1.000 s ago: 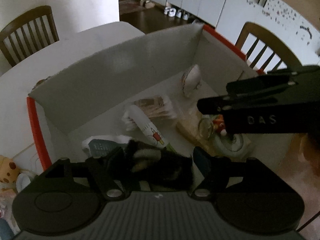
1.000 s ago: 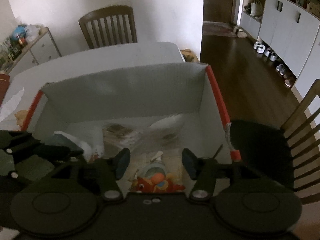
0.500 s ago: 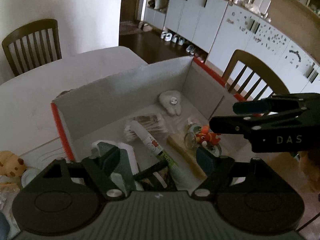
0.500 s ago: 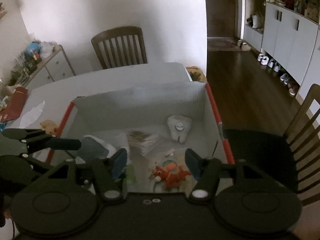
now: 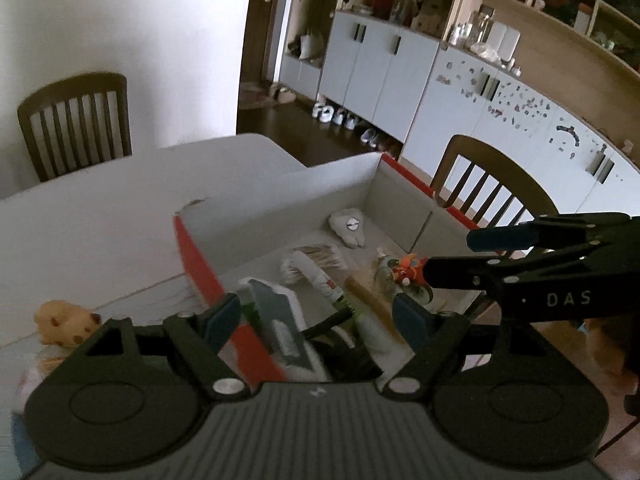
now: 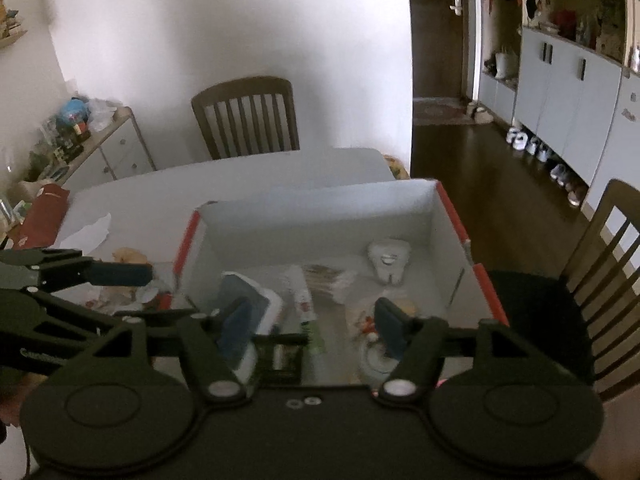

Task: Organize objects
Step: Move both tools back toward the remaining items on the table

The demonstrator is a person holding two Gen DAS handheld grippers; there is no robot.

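**Both tongs spread and empty above the box**

I cannot make out the dark item [image 6: 286, 354] lying just ahead of my right tongs [image 6: 314, 320]; it is cut off by the tool body. The near wall of the box [image 6: 320, 204] is hidden under both tools, and the left view is blurred along the box's red edge [image 5: 202, 264].

My left tongs [image 5: 318, 312] stand apart with nothing between the pads, straddling that red edge, with a blue-grey pack [image 5: 276, 312] lying between the fingers below. My right tongs are also apart and hold nothing, hanging over the near part of the box.

Inside the box, beyond the right tongs, I see a white tooth-shaped toy [image 6: 389, 260] near the far right corner, a flat bundle [image 6: 326, 276], a white tube [image 6: 304, 300] and an orange toy [image 5: 408, 270] partly behind the right pad [image 6: 388, 326]. In the left view, the right tool's arms reach in from the right and cover that corner of the box.

Left of the left tongs, a tan plush [image 5: 64, 320] lies on the table [image 5: 100, 220]. Chairs [image 6: 246, 118] stand at the far and right sides.
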